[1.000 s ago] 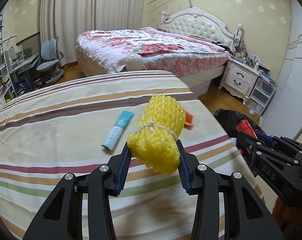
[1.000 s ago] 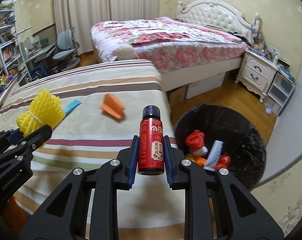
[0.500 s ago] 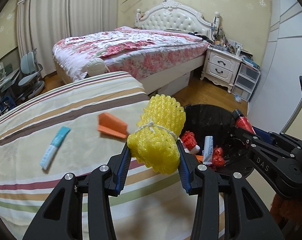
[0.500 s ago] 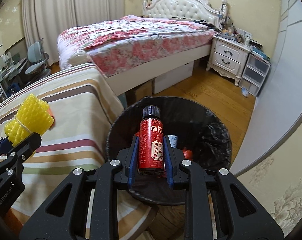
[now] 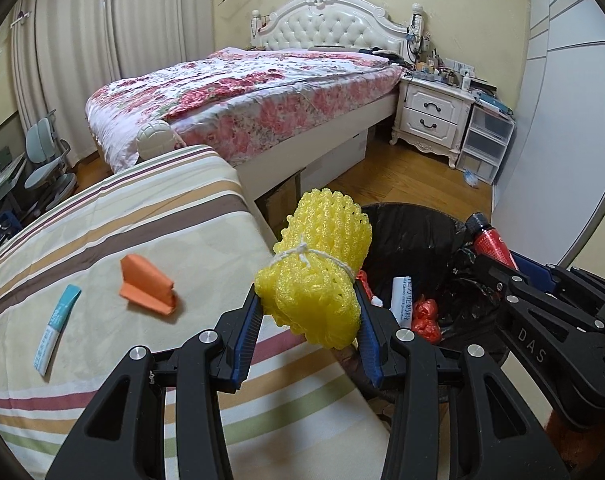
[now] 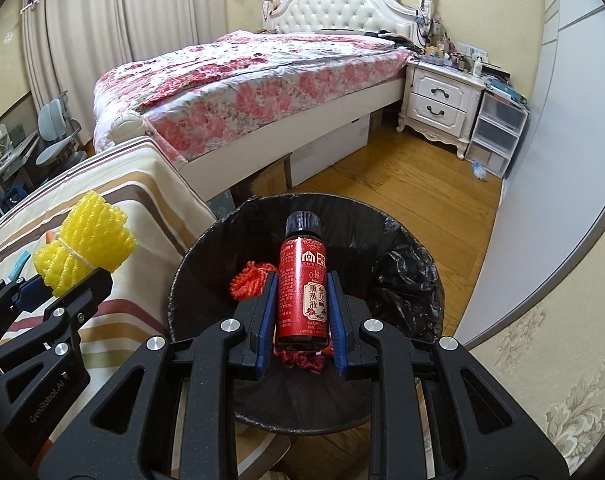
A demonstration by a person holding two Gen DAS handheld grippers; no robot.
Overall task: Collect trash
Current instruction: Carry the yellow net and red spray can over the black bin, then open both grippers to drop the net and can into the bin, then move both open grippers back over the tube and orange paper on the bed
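Left wrist view: the left gripper (image 5: 308, 322) has its blue pads pressed against a yellow foam net bundle (image 5: 316, 270) tied with white string, and holds it up past the near right edge of the striped bed cover (image 5: 102, 248). A second ago that bundle hung over the middle of the cover; now the black-lined trash bin (image 5: 414, 224) fills the space just behind it, so the hand has swung toward the bin. The bundle sits about over the bin's near rim, not yet clearly over the opening. An orange folded paper (image 5: 148, 286) and a blue-and-white tube (image 5: 56, 322) lie on the cover, well apart from both grippers, so they are left to collect. At the right edge the right gripper shows, with a red bottle's cap poking out.

Right wrist view: the right gripper (image 6: 302, 310) is clamped narrow on a red bottle (image 6: 302, 294) with a dark cap, held upright. A second ago the cover lay beneath it; now the bin's opening (image 6: 406, 280) lies directly below, with an orange net and red scraps already inside. The bottle seems ready to drop; letting go looks like the next step, and the foam bundle probably needs a little more travel first.
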